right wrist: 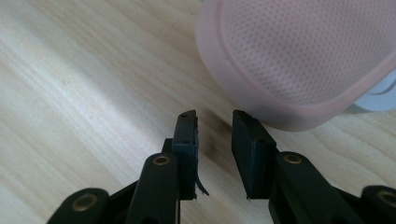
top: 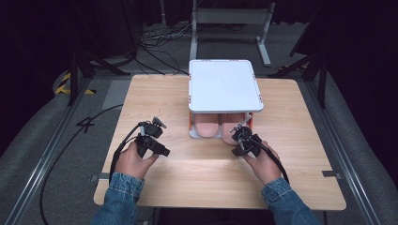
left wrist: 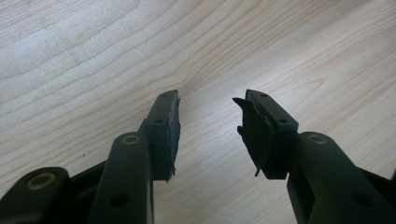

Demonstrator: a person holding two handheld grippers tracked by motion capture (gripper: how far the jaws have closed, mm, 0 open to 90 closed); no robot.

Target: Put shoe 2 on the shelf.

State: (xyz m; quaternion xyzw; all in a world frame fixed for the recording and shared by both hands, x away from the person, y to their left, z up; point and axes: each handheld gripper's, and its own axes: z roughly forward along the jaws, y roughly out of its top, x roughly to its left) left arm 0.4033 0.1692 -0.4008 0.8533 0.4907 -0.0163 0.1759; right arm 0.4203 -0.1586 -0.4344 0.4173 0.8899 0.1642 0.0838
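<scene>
A white-topped low rack (top: 224, 84) stands at the table's far middle. Under its top lie two pink slippers, the left one (top: 207, 126) and the right one (top: 230, 126), heels toward me. My right gripper (top: 239, 137) is just in front of the right slipper's heel. In the right gripper view its jaws (right wrist: 215, 116) stand a little apart with nothing between them, and the pink mesh-lined heel (right wrist: 299, 56) lies just beyond the tips. My left gripper (top: 156, 139) hovers over bare wood left of the rack, open and empty (left wrist: 208, 100).
The light wooden table (top: 206, 173) has bare room in front and on both sides of the rack. Cables trail from both grippers, the left one off the table's left edge. A metal stand (top: 230, 18) and floor cables lie behind the table.
</scene>
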